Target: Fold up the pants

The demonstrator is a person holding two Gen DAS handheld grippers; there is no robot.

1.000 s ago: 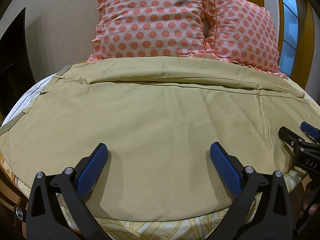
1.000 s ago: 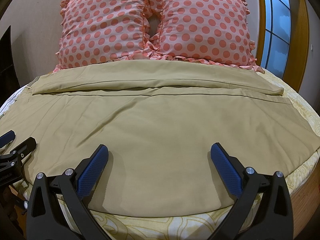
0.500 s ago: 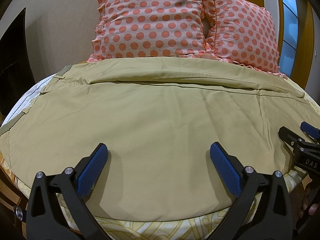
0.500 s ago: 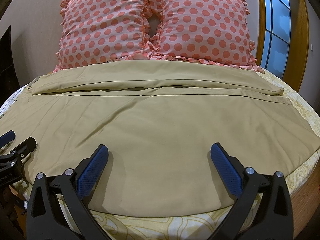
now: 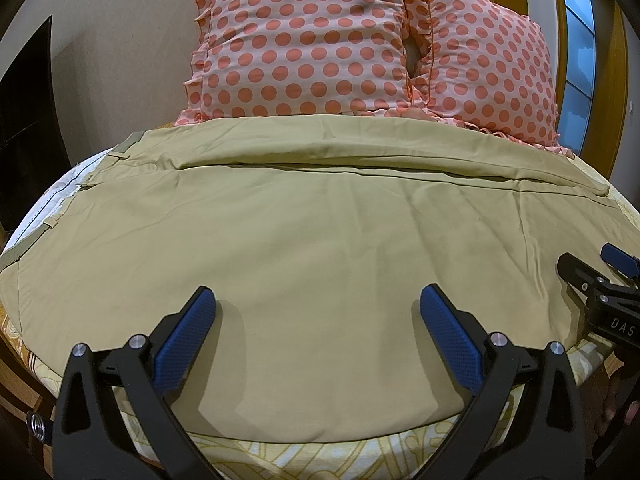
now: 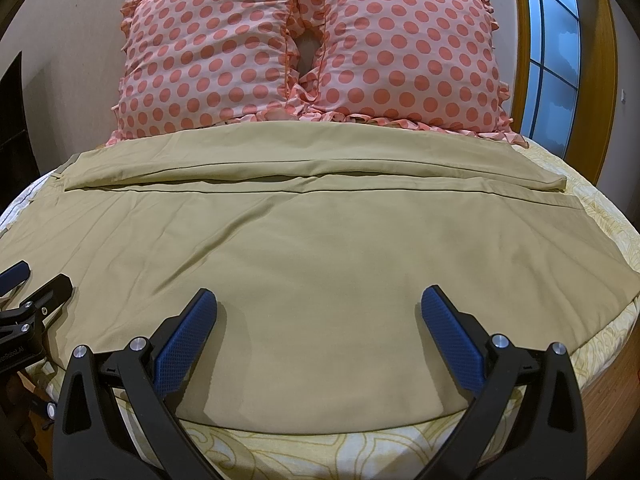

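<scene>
The pants [image 5: 320, 240] [image 6: 320, 240] lie spread flat across the bed [image 6: 320, 452], directly ahead of both sets of jaws. The waistband end lies toward the left gripper's side; the leg hems lie toward the right gripper's side. One leg lies folded lengthwise along the far edge, beyond the jaws. Two polka-dot pillows [image 5: 360, 40] [image 6: 312, 44] stand at the head of the bed, beyond the pants. The left gripper [image 5: 316, 312] hovers over the near edge of the pants, jaws wide, holding nothing. The right gripper [image 6: 318, 312] hovers beside it over the same edge, jaws wide, holding nothing. Each gripper appears at the margin of the other's view.
</scene>
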